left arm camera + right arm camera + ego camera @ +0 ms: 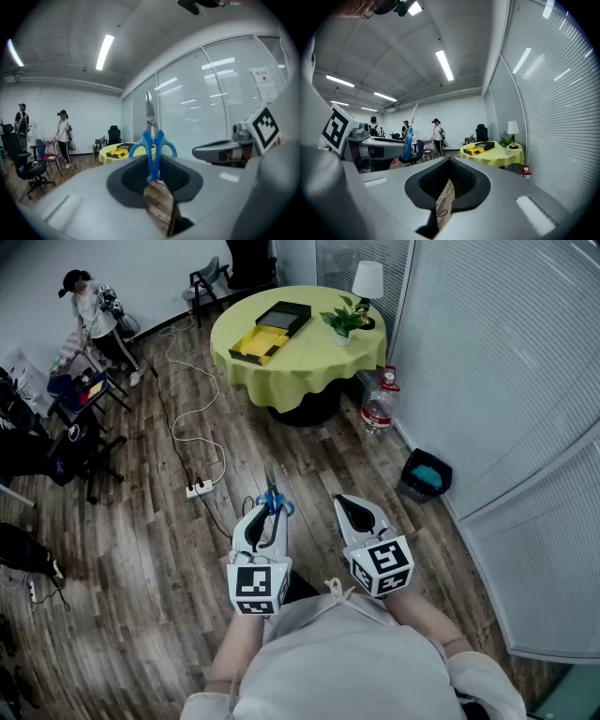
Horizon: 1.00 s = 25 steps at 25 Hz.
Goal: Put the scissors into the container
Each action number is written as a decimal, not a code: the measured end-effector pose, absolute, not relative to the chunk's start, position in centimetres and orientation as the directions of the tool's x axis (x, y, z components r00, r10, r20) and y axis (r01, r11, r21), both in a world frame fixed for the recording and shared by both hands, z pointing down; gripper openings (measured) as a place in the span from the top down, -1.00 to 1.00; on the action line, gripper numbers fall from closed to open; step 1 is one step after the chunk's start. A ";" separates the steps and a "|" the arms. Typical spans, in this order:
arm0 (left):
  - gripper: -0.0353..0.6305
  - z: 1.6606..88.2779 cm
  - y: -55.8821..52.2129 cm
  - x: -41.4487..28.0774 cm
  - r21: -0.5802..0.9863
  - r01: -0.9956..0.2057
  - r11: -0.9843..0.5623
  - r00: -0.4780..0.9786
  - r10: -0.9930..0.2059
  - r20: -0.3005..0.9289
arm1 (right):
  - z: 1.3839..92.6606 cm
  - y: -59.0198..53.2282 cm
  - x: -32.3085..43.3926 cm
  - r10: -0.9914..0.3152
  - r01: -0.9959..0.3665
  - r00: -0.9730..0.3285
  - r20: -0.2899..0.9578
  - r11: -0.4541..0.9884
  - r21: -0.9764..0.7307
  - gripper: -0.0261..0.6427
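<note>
Scissors point(272, 495) with blue handles stand upright, blades pointing away from me, handles clamped in my left gripper point(266, 518). In the left gripper view the scissors point(151, 140) rise from between the pads, with the gripper point(153, 177) shut on them. My right gripper point(354, 510) is beside it, jaws together and nothing between them; in its own view the gripper point(449, 182) shows only a thin gap. The open box point(258, 341) with a yellow inside, its black lid point(284, 315) next to it, lies on the far round table point(309, 362).
A potted plant point(344, 321) and a white lamp point(367, 285) share the table. Water bottles point(379, 401) and a dark bin point(425, 474) stand by the blinds at right. A power strip point(200, 488) with cable lies on the wooden floor. A person point(94, 320) and chairs are at left.
</note>
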<state>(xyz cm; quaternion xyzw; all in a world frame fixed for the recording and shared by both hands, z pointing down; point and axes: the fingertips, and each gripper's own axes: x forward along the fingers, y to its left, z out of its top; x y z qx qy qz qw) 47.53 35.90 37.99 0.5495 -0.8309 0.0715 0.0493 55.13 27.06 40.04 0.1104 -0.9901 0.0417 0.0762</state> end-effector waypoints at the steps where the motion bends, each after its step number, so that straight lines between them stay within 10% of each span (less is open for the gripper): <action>1: 0.65 38.1 36.0 47.2 -0.060 -0.921 0.385 -0.390 -0.906 0.164 | 40.2 27.1 54.8 -0.211 -0.224 -0.964 0.163 0.972 -0.068 0.92; 25: 0.65 41.2 33.2 34.3 -0.011 -0.914 0.405 -0.395 -0.886 0.244 | 43.7 23.9 42.4 -0.187 -0.234 -0.953 0.239 0.954 -0.188 0.92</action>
